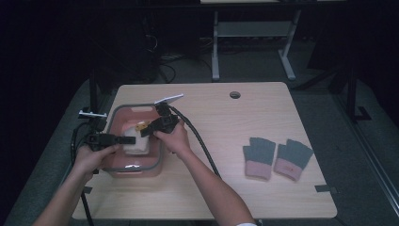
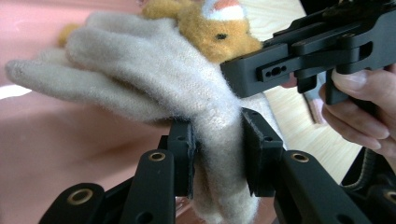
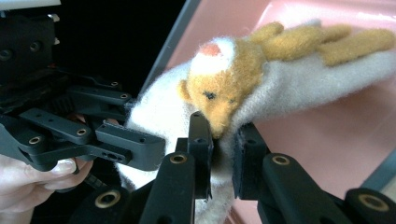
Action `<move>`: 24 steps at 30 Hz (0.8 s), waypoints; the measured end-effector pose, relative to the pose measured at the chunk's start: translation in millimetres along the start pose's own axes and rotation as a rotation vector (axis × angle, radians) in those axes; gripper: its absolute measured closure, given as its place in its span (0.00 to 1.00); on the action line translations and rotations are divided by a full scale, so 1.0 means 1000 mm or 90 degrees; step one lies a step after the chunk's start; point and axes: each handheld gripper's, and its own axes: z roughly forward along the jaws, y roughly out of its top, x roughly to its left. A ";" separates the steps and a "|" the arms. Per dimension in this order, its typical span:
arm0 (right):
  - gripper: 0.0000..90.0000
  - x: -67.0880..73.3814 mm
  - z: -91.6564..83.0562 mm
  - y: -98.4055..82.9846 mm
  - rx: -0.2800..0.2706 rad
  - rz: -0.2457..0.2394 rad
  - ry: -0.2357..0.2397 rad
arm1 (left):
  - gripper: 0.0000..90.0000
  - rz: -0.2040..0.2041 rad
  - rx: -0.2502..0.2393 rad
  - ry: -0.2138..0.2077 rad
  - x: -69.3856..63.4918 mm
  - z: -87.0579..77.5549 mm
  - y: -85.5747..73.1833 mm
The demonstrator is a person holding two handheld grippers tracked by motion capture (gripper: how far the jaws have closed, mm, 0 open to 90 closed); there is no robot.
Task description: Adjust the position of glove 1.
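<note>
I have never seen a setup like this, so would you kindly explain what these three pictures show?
A person at a table holds a hand-held clamp in each hand. The high view looks down from above; the other two come from cameras riding on each clamp. The left tool and right tool both pinch a cream glove with a plush animal head, over a pink basin. A grey-and-pink glove pair lies to the right.
</note>
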 end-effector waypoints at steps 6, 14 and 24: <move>0.87 -0.003 0.004 -0.003 0.018 0.001 -0.026 | 0.75 -0.005 0.017 0.035 0.001 0.007 -0.003; 0.85 -0.002 -0.003 -0.005 0.037 -0.006 -0.053 | 0.76 -0.015 0.038 0.059 0.006 0.013 -0.008; 0.83 -0.003 -0.013 -0.006 0.038 -0.007 -0.063 | 0.76 -0.005 0.068 0.096 0.008 0.017 -0.010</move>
